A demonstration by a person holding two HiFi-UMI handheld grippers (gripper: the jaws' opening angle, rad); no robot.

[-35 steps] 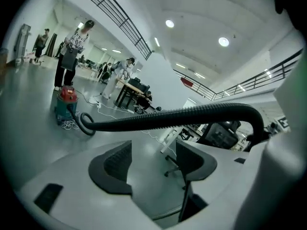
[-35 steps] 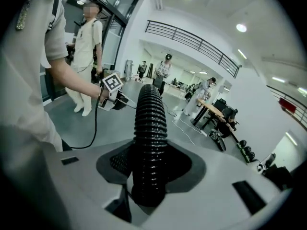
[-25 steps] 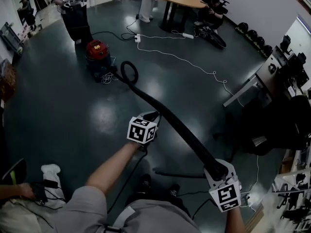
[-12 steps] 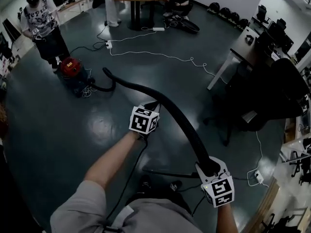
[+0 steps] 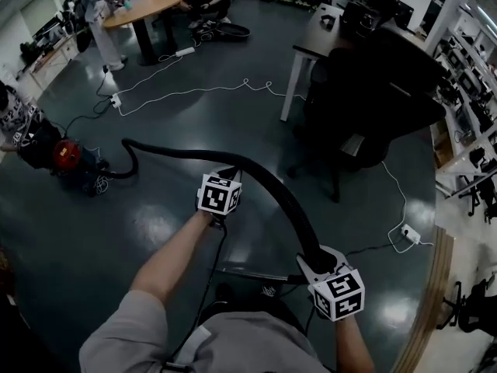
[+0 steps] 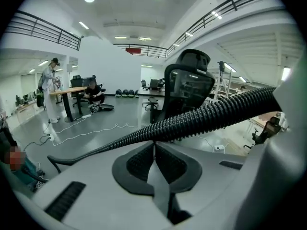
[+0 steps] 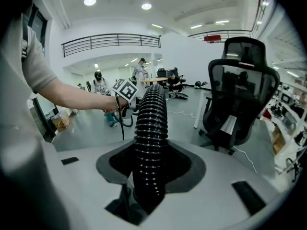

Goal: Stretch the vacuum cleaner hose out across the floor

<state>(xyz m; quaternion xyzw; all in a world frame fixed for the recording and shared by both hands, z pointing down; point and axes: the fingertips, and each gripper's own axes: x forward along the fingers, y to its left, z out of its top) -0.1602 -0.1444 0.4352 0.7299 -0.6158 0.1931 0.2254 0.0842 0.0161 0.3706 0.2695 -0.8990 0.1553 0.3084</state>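
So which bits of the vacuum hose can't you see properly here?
End of the hose: head view, hidden inside the right claw; right gripper view loses it below the jaws.
Hose joint at the vacuum cleaner: head view, too small and dark.
Whether the hose touches the shut left claw: left gripper view, unclear.

Dark floor (image 5: 178, 130): red vac (image 5: 66, 155) at left, white cable (image 5: 203, 90) mid, chair (image 5: 373, 107) right, power strip (image 5: 409, 234) nr right edge.

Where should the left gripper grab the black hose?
Probably the raised ribbed stretch of hose just past the left gripper, coming from its near side. It runs crosswise there, off the floor, so opened jaws could close across it. The right gripper holds the near end.
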